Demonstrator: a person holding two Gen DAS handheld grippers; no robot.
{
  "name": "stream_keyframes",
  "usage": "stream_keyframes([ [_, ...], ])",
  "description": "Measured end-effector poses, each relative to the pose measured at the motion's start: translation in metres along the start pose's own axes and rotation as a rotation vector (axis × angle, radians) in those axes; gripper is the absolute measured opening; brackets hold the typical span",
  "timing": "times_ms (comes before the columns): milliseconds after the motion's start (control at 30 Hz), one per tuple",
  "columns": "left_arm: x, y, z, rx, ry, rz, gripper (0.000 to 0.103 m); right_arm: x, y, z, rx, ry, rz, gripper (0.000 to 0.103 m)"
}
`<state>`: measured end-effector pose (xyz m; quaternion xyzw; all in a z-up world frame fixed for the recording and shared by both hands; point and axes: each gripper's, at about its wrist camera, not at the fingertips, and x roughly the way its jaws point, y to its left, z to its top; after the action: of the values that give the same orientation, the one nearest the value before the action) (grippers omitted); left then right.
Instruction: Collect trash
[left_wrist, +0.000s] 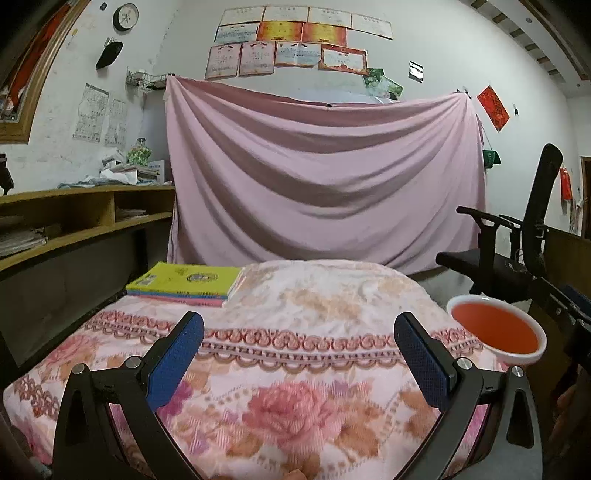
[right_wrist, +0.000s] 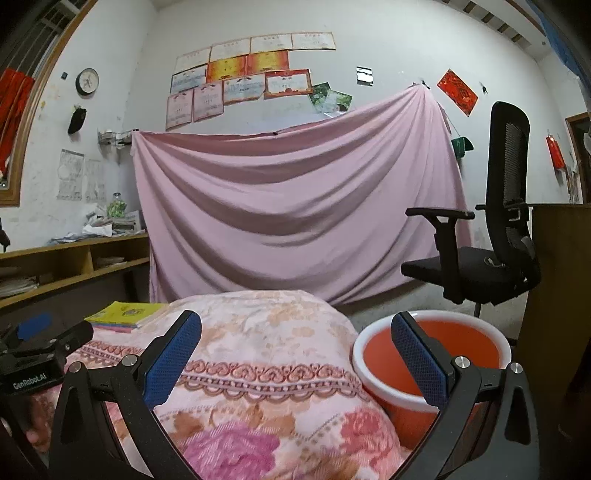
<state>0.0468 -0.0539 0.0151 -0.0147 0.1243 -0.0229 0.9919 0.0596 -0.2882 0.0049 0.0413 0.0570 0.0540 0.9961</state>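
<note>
An orange bin with a white rim (right_wrist: 432, 354) stands at the right edge of a table covered by a pink floral cloth (right_wrist: 258, 354); it also shows in the left wrist view (left_wrist: 496, 328). My left gripper (left_wrist: 299, 325) is open and empty above the cloth. My right gripper (right_wrist: 295, 325) is open and empty, its right finger in front of the bin's rim. The left gripper's body (right_wrist: 37, 350) shows at the left of the right wrist view. No loose trash shows on the cloth.
A stack of books with a yellow cover (left_wrist: 184, 282) lies at the cloth's far left. A black office chair (right_wrist: 491, 240) stands at the right. A wooden shelf unit (left_wrist: 74, 218) runs along the left wall. A pink sheet (left_wrist: 325, 177) hangs behind.
</note>
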Motion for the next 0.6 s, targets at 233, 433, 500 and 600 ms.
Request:
stream_keyframes([
  [233,-0.022,0.007,-0.01,-0.002,0.0,0.002,0.101,-0.018,0.008,-0.008,-0.019,0.022,-0.002,0.103],
  [433,-0.038,0.018,-0.015,-0.03,0.0,0.02,0.101,-0.031,0.011,-0.012,-0.021,0.029,-0.007,0.103],
  [500,-0.044,0.021,-0.017,-0.04,-0.003,0.026,0.101,-0.035,0.013,-0.014,-0.027,0.03,-0.007,0.103],
  [600,-0.051,0.023,-0.018,-0.05,-0.006,0.03,0.101,-0.04,0.016,-0.016,-0.035,0.033,-0.004,0.103],
])
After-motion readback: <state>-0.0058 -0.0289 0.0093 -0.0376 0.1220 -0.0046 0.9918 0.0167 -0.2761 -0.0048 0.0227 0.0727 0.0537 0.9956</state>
